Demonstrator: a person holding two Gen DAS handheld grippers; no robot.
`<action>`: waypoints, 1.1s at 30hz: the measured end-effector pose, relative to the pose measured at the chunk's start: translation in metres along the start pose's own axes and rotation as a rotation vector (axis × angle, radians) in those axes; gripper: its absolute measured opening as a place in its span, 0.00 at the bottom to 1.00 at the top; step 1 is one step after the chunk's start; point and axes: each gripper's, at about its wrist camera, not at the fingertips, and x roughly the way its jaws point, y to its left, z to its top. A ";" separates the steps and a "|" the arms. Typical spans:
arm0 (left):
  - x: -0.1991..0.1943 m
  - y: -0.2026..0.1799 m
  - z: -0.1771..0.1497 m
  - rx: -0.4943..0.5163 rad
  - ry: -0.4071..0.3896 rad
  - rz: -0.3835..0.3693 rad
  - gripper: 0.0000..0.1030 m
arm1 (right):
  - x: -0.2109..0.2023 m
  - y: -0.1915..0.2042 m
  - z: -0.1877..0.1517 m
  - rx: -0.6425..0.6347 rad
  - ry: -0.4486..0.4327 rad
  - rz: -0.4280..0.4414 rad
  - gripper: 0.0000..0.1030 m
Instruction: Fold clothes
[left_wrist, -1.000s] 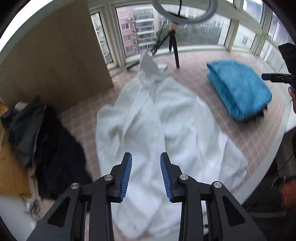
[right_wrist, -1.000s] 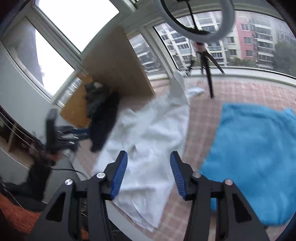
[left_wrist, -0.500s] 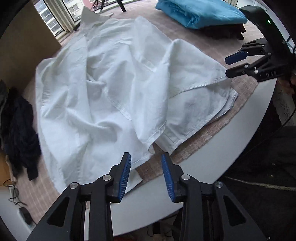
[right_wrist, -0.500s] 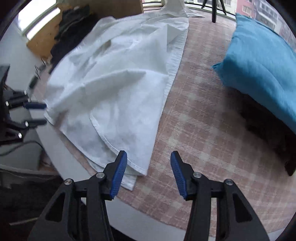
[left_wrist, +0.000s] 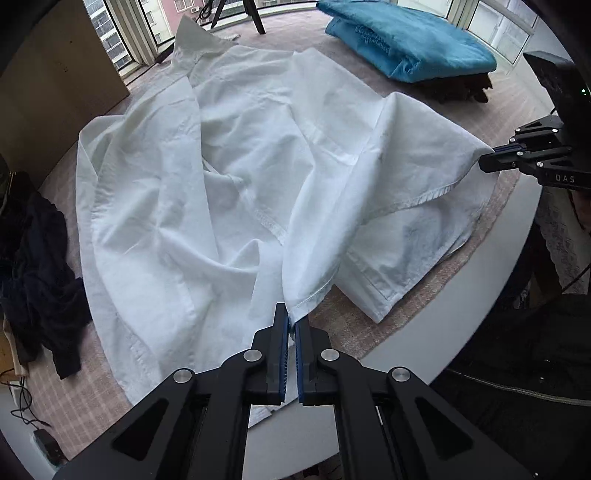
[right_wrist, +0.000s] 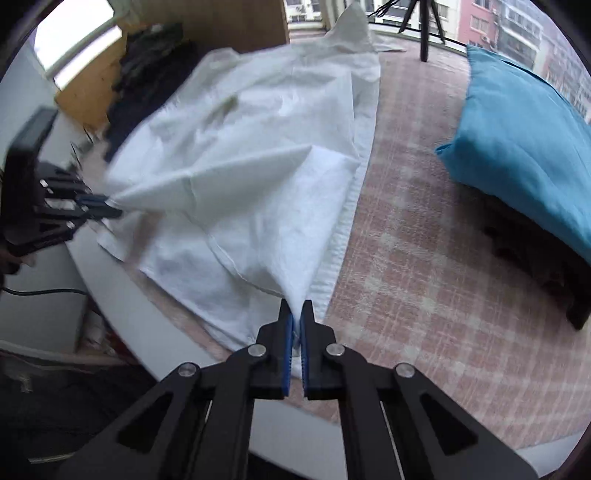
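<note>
A crumpled white shirt (left_wrist: 229, 177) lies spread over the round table, collar toward the windows. My left gripper (left_wrist: 291, 325) is shut on the shirt's hem near the table's front edge. My right gripper (right_wrist: 296, 321) is shut on another corner of the same hem. Each gripper shows in the other's view: the right gripper (left_wrist: 493, 157) at the far right, pinching a lifted corner, and the left gripper (right_wrist: 107, 206) at the left, pulling a cone of the shirt (right_wrist: 236, 147). The top layer is raised off the layer beneath.
A folded blue garment (left_wrist: 410, 40) sits on a dark pile at the back right. Dark clothes (left_wrist: 33, 266) are heaped at the left edge. A checked cloth (right_wrist: 424, 266) covers the table (left_wrist: 424, 350). A tripod (right_wrist: 424, 22) and windows stand behind.
Both grippers were open above the shirt; they have dropped to the hem and shut on it. The top layer is lifted and stretched between them.
</note>
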 end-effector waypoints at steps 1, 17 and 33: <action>-0.012 0.000 0.000 0.011 -0.015 0.007 0.03 | -0.007 0.000 -0.001 0.023 -0.013 0.018 0.03; 0.046 -0.028 -0.045 0.088 0.139 -0.125 0.08 | 0.014 -0.021 -0.046 0.168 0.180 -0.089 0.04; 0.028 0.026 -0.066 -0.092 0.069 -0.017 0.14 | -0.003 0.015 -0.019 -0.005 0.071 -0.093 0.37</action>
